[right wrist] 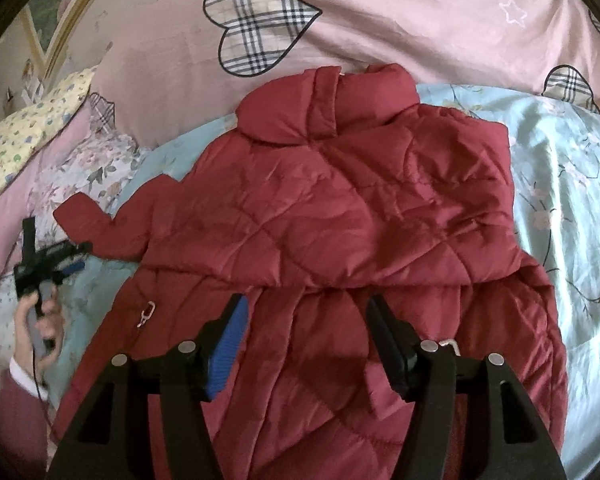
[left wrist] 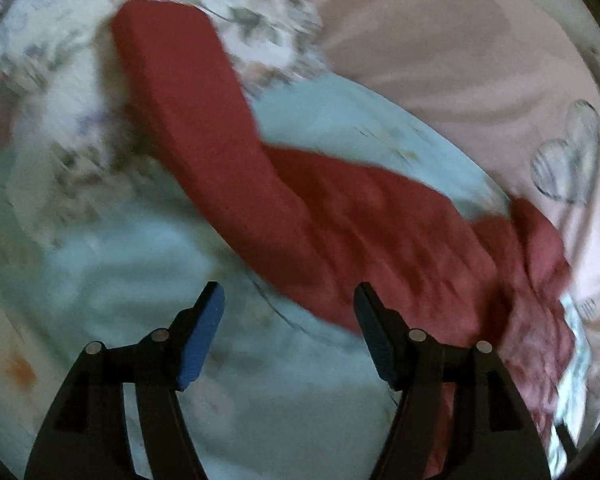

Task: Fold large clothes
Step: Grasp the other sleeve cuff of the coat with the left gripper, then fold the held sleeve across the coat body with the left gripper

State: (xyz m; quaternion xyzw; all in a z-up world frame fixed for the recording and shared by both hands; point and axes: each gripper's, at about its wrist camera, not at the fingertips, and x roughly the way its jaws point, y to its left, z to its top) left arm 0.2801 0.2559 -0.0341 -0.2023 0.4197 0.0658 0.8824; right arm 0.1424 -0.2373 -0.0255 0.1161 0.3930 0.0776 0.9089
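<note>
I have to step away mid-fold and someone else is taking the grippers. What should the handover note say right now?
Left gripper: open, empty, beside the jacket's left sleeve, which lies stretched out on the bedspread.
Right gripper: open, empty, above the jacket's lower half.
Jacket: red quilted, flat on the bed, collar toward the pink duvet.
Done: the right side looks folded across the body.
Left: fold the left sleeve in, then fold the body up into a compact bundle.
</note>
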